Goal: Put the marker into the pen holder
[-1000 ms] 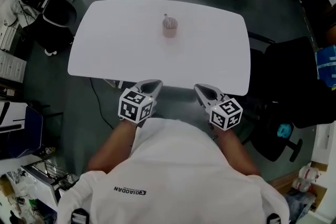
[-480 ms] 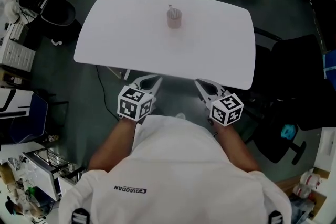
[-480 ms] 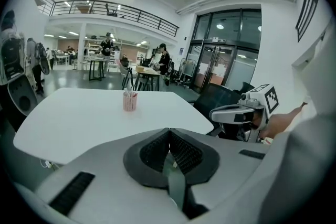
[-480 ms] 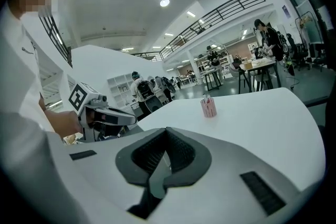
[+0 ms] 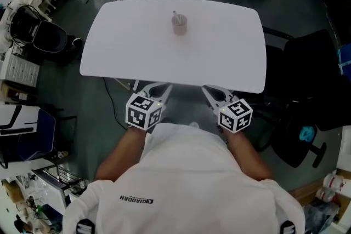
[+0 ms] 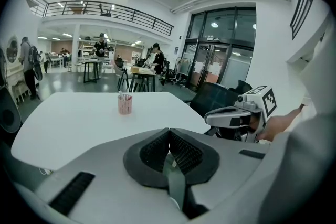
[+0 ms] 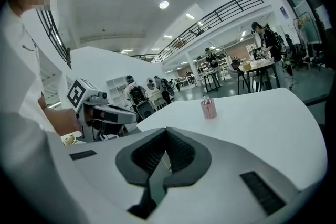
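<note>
Head view: white table (image 5: 219,46) across the upper middle of the frame. Pink pen holder (image 5: 179,25) stands upright at upper centre, toward the table's far edge. The marker (image 5: 175,15) stands inside it, tip showing above the rim. Left gripper (image 5: 156,90) sits at centre-left and right gripper (image 5: 213,93) at centre-right. Both are at the table's near edge, side by side but not touching, and well apart from the pen holder. Left cube (image 5: 143,110) and right cube (image 5: 236,115) sit just below the jaws, above the person's white shirt (image 5: 186,172) in the lower frame. A black chair (image 5: 310,79) stands at the right edge, beside the table. Left gripper view: jaws together, the ribbed pads (image 6: 181,150) meeting along the centre line, nothing between them. The pen holder shows small, left of centre on the table top (marker only just discernible as a thin stick in it). The other gripper is in view at the right of the frame. Right gripper view: jaws likewise brought together, pads (image 7: 179,153) in contact at the tip, nothing held. The pen holder is right of centre in the upper half, standing on the table, and the left gripper is at the left of the frame. Neither tool touches the pen holder or the marker.
</note>
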A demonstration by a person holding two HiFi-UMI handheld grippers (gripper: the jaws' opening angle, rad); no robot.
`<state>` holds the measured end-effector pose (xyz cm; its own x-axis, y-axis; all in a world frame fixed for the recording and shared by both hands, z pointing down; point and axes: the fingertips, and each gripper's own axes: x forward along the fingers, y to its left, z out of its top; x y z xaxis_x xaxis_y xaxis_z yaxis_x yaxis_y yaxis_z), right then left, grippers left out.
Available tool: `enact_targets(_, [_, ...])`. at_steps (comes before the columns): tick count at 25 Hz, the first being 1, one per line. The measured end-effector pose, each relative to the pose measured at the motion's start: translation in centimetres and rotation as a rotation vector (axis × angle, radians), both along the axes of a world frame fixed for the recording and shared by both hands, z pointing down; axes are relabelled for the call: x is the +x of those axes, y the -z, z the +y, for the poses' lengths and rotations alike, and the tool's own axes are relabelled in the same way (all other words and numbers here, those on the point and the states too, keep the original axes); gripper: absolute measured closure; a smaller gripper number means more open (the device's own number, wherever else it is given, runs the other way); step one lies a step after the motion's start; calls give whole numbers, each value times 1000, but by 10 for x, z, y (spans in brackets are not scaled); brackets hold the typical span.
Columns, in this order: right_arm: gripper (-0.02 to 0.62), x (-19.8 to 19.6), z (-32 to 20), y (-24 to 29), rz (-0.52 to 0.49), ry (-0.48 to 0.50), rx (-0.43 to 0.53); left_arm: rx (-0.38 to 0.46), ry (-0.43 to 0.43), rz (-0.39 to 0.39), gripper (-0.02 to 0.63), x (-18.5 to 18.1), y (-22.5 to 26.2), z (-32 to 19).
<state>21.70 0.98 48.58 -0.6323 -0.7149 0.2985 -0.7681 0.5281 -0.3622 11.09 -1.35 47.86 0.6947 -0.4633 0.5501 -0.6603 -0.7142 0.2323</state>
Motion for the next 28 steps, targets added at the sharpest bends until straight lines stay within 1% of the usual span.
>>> enact_targets(7, [577,-4,4,1,-2,10,11,12,-4,-9,578,-1,1,-3])
enact_targets(28, [577,-6,4,6,20,24,39,36,-9,2,578,3,8,-1])
